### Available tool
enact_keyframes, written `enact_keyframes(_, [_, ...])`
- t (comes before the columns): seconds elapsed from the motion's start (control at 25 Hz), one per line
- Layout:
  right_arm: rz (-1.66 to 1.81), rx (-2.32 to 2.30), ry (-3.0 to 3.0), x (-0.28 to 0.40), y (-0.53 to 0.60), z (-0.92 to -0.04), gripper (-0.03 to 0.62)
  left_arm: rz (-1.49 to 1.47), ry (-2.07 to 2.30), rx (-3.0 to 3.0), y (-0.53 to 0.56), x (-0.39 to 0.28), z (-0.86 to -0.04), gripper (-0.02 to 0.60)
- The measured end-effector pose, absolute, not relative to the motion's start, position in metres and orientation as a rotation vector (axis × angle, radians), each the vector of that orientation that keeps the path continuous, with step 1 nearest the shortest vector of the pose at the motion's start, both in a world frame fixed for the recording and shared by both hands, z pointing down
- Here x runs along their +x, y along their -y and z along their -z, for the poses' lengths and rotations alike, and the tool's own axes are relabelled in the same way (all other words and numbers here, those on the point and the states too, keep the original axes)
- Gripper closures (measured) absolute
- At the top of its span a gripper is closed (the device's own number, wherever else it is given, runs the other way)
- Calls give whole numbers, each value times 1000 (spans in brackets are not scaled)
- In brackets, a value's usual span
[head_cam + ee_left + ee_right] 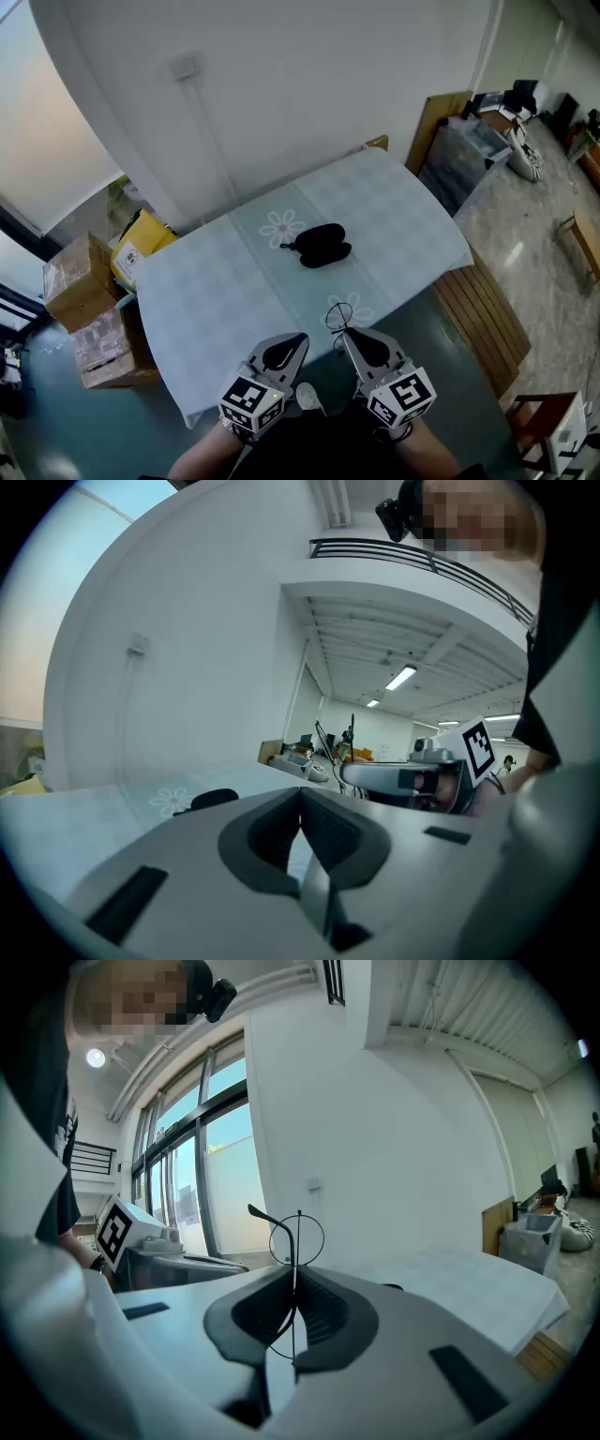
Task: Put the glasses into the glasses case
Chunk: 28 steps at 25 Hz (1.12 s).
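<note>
One pair of glasses [296,1238]: thin dark wire frame, held above the near edge of the worktop, one round rim standing up past the jaw tips.
Handling: likely very light, springy and easily bent, with lenses that smudge. Best pinched softly on the frame wire, never across a lens.
Right claw [293,1288]: jaws closed tight on the frame wire, which runs down between the ribbed pads.
Left claw [302,808]: jaws pressed together with nothing between them, held just beside the right one.
Glasses case [323,246]: black, rounded, apparently closed, lying mid-worktop well apart from both claws; it would probably need opening first.
Worktop [394,216]: pale checked cloth with flower prints.
</note>
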State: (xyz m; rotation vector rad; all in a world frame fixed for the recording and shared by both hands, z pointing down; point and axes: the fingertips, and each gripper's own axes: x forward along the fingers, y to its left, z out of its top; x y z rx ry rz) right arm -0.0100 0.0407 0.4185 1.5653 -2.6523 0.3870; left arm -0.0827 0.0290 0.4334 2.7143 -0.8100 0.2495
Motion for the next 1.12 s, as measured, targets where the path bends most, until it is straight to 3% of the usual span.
enact_keyframes(1.12, [-397, 1504, 2692, 11, -47, -409, 562, -244, 844, 2685, -44, -64, -433, 555])
